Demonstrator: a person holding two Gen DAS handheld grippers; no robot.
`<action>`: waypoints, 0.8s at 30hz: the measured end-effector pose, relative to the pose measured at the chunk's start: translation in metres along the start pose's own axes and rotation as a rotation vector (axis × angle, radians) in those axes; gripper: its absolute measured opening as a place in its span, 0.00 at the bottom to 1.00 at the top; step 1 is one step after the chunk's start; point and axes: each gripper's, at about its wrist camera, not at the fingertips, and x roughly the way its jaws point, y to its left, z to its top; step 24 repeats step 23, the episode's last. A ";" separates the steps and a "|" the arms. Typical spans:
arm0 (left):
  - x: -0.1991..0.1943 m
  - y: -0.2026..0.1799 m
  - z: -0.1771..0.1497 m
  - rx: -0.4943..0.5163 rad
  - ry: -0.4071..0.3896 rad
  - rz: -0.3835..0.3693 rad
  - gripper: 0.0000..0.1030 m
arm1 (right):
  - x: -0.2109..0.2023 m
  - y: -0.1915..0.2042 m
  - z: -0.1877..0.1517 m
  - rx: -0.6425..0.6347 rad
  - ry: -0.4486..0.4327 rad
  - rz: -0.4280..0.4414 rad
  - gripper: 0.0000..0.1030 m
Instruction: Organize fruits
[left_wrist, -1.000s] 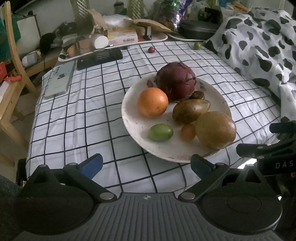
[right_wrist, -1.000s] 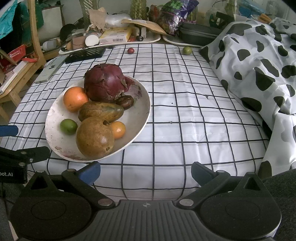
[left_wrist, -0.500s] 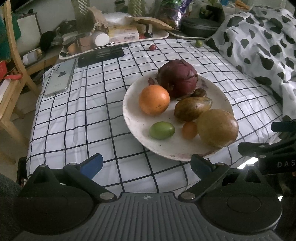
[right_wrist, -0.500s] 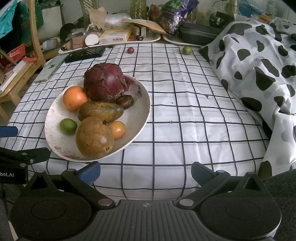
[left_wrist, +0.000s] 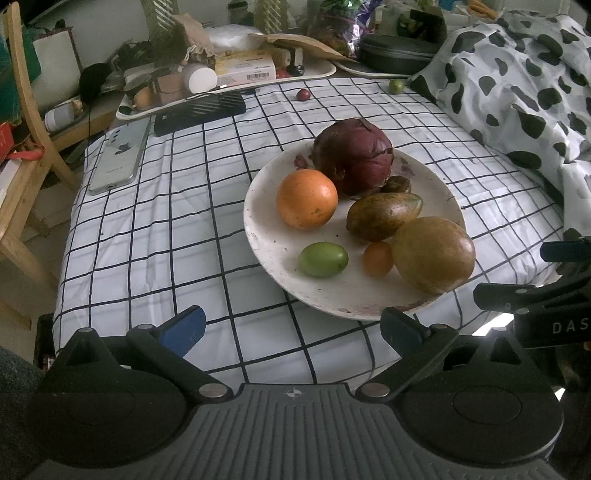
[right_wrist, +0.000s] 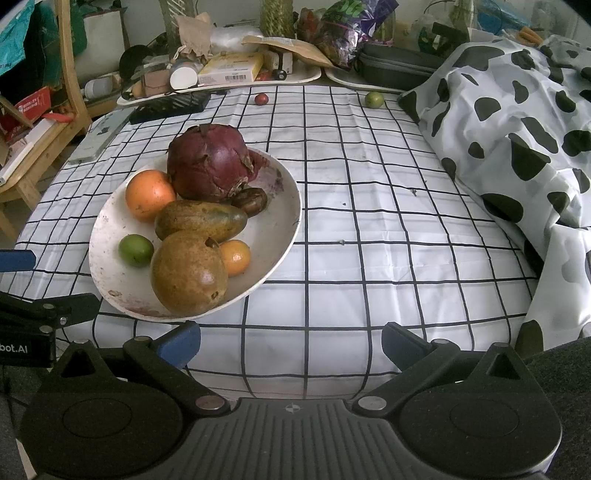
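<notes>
Both grippers sit low at the near edge of the bed, jaws spread wide and pinching nothing: the left gripper (left_wrist: 291, 325) hangs just short of the plate's near rim, and the right gripper (right_wrist: 291, 338) is over bare checked sheet (right_wrist: 369, 221) to the right of the plate. As I read it, most of the gathering is done. The white plate (right_wrist: 284, 192) rests on the sheet and carries seven fruits, which I'll take by size: the big dark red fruit (right_wrist: 210, 162) at the back, the round brown fruit (right_wrist: 189, 272) at the front, the long brown-green fruit (right_wrist: 201, 220) between them, the orange (right_wrist: 149, 194) on the left side, a green lime-like fruit (right_wrist: 135, 250) near the left rim, a little orange fruit (right_wrist: 234, 257) touching the round brown one, and a small dark fruit (right_wrist: 250, 201) tucked against the red one. What I judge is left is two strays lying on the sheet at the far end, well apart from the plate: a small green fruit (right_wrist: 374, 99) near the spotted duvet (right_wrist: 517, 129), and a smaller red fruit (right_wrist: 261, 98) just in front of the cluttered trays (right_wrist: 221, 79). Neither gripper is anywhere near them yet, so both would need a long reach across the bed
</notes>
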 end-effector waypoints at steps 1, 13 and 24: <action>0.000 0.000 0.000 0.000 0.000 0.000 1.00 | 0.000 0.000 0.000 0.000 0.000 0.000 1.00; 0.000 0.000 0.000 0.000 0.000 0.000 1.00 | 0.000 0.000 0.000 0.000 0.001 0.000 1.00; -0.004 -0.004 0.000 0.014 -0.018 -0.015 1.00 | 0.000 0.000 0.000 0.000 0.001 0.000 1.00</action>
